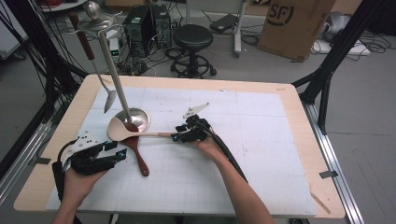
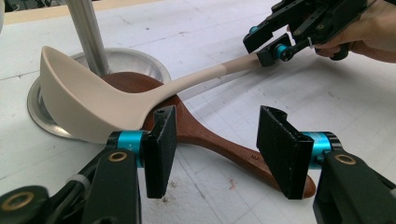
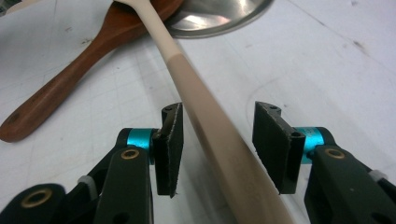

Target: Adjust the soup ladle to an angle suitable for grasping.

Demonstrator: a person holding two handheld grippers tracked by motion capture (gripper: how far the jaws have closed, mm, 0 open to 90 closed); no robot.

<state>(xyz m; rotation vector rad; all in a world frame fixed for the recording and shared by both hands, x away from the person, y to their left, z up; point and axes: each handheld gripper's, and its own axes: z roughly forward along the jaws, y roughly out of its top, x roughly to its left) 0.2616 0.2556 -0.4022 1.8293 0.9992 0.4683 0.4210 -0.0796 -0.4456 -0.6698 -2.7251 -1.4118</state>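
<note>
A cream ladle (image 1: 119, 128) lies on the white mat, its bowl against the round base of a metal stand (image 1: 140, 116) and over the head of a wooden spoon (image 1: 138, 157). My right gripper (image 1: 179, 133) is at the ladle's handle end. In the right gripper view the handle (image 3: 205, 121) runs between the jaws of the right gripper (image 3: 217, 140) with a gap on each side, so it is open. My left gripper (image 1: 116, 150) rests at the left, open and holding nothing. The left gripper view shows the spoon's handle (image 2: 219, 144) on the mat just beyond its jaws.
A spoon with a brown handle (image 1: 88, 46) hangs from the stand's top over the table's (image 1: 289, 140) back left. Beyond the table stand a black stool (image 1: 192, 37), a computer tower (image 1: 137, 25) and a cardboard box (image 1: 294, 23).
</note>
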